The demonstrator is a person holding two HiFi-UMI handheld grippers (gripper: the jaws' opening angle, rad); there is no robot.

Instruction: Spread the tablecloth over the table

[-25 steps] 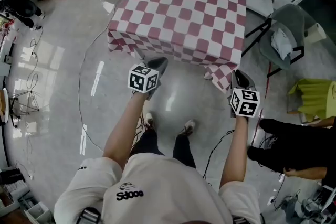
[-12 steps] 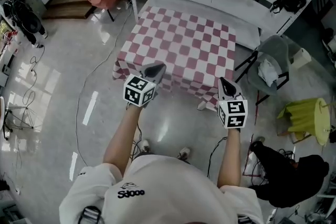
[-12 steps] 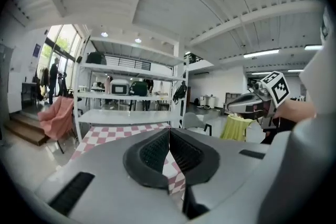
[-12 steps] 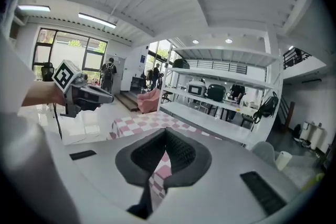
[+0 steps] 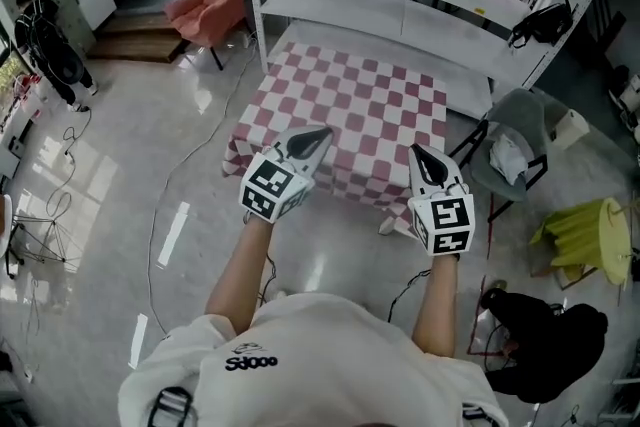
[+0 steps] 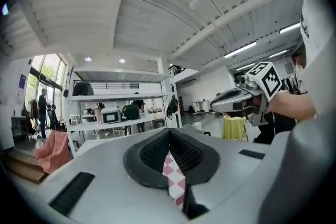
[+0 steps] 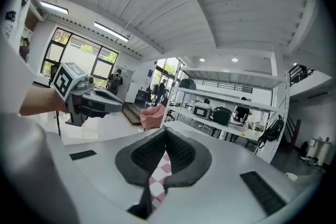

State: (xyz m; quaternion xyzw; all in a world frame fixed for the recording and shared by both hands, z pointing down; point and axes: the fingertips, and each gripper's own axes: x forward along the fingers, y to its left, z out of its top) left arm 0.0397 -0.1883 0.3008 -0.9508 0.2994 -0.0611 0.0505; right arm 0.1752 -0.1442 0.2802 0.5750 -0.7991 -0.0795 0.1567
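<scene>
A red-and-white checked tablecloth (image 5: 350,110) covers the table ahead of me in the head view. My left gripper (image 5: 316,137) is shut on the cloth's near edge at the left. The right gripper (image 5: 417,155) is shut on the near edge at the right. Both are held up level, side by side. In the left gripper view a strip of checked cloth (image 6: 171,173) is pinched between the dark pads (image 6: 152,155) of the left gripper (image 6: 169,136). The right gripper view shows the same: checked cloth (image 7: 159,180) clamped in the right gripper (image 7: 166,136).
White shelving (image 5: 400,5) with boxes and bags stands just behind the table. A grey chair (image 5: 522,130) is at the table's right, with a yellow-green stool (image 5: 590,235) beyond it. A person in black (image 5: 540,345) crouches at lower right. Cables (image 5: 165,185) trail on the floor at left.
Both grippers have risen from low beside the hanging corners to table height, lifting the cloth's near edge with them. Their jaws have closed on the cloth.
</scene>
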